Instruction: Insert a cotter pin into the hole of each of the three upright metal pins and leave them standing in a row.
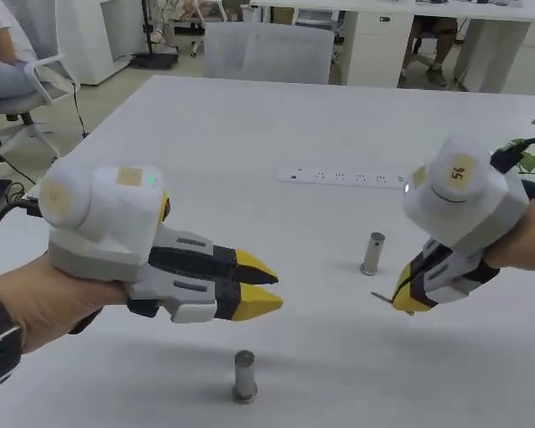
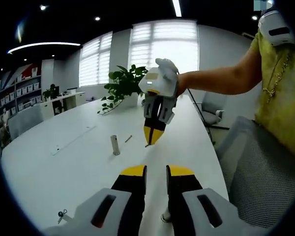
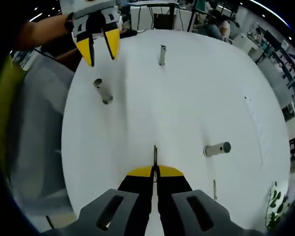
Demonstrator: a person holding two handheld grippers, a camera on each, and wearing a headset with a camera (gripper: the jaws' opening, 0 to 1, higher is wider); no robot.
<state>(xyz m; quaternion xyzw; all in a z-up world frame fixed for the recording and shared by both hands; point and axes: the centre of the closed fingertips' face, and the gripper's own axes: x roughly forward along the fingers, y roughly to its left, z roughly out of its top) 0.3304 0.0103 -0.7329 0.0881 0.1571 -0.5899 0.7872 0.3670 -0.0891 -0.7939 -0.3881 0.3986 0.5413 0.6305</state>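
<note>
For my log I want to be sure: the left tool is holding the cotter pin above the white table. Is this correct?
Not quite: it is the right tool that holds the cotter pin above the white table, as the right gripper view shows. The left tool is open and empty.

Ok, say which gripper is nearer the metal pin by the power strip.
Right. The right gripper, holding a cotter pin, hovers just beside the metal pin; the left gripper is farther off leftward.
</note>
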